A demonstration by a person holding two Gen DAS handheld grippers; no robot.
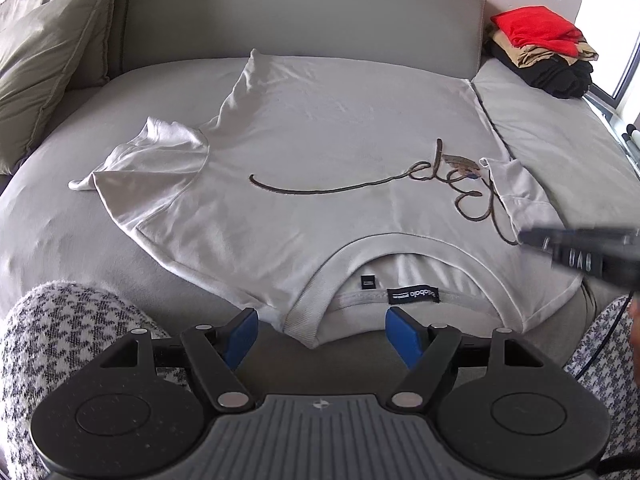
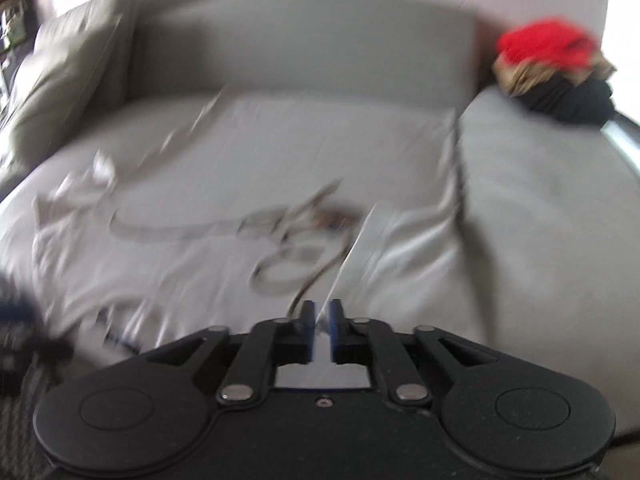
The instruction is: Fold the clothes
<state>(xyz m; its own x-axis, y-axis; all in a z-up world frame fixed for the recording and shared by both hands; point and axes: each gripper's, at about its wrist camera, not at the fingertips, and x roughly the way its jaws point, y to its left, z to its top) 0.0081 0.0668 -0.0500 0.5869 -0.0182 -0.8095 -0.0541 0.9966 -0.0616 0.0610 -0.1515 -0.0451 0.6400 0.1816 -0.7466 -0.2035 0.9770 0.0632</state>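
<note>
Spread flat mid-frame on grey sofa (image 1: 60,184): pale T-shirt (image 1: 320,128), collar nearest, script lettering, right sleeve folded inward. Left gripper (image 1: 322,332) spread apart at collar. Right gripper (image 2: 322,316) pinched on sleeve fabric. Upper right: stacked clothes (image 1: 544,52).

T-shirt (image 1: 320,128) on sofa (image 1: 280,12), clothes pile (image 1: 544,52) right

Sofa (image 1: 48,208) open; clothes pile (image 1: 544,56) blocks far-right corner.

Both wrist views facing sofa (image 1: 304,16).
</note>
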